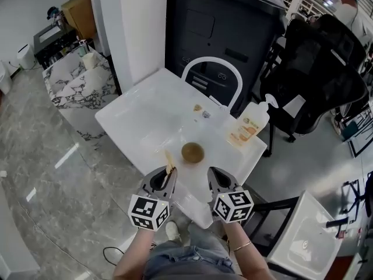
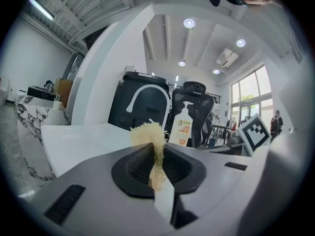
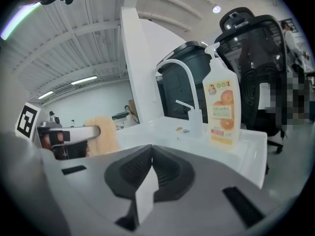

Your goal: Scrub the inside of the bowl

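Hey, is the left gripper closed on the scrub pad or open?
Shut on it: the left gripper has its jaws pressed against the yellowish scrub pad, whose frayed top sticks up above them.

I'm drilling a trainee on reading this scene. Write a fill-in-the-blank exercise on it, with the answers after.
The left gripper is shut on a pale scrubber, while the right gripper is shut on ____.
In the head view the soap bottle stands to the ____ of the brown bowl on the table.
The bottle is topped by a white ____.
Missing: nothing; right; pump.
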Available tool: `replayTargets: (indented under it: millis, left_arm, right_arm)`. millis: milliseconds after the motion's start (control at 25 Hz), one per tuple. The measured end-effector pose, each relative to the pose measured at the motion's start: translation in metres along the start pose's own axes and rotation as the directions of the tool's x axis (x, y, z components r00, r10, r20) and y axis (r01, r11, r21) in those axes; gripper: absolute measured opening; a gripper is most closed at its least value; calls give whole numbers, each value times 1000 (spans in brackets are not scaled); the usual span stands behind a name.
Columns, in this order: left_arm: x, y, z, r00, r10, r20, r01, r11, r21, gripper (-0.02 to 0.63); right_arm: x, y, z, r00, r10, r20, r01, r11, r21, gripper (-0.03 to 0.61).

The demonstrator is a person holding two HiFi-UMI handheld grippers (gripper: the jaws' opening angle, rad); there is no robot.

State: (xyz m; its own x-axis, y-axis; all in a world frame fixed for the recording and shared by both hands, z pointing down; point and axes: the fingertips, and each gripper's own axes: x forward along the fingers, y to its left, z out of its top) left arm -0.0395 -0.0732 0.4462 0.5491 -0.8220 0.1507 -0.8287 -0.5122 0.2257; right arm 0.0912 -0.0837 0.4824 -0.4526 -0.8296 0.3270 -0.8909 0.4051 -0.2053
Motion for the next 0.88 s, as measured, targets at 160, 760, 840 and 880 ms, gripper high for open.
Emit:
replayTargets:
  millis: [160,760,840,880]
  left_arm:
    - [10,1,-3,1000,11,-10,-11,1000,-1,44]
    - [75,20,-20,994,78,-77,-81,996,-38,44]
    - [83,24,-22,992,84,-90,-88,995,-48,44]
    - [87,26,-23,992,87,-94,-93,994,-53,44]
  right_arm:
    - [16,-12,-2,999,15,-35,-16,1000,-13,11]
    - [109,-59,-42,957,46,-287,-75,993,-92,11]
    - [118,-65,-48,948,44,-316,-76,993,-90,11]
    - [122,-68,-51,943,43,-329,-77,993,-91,11]
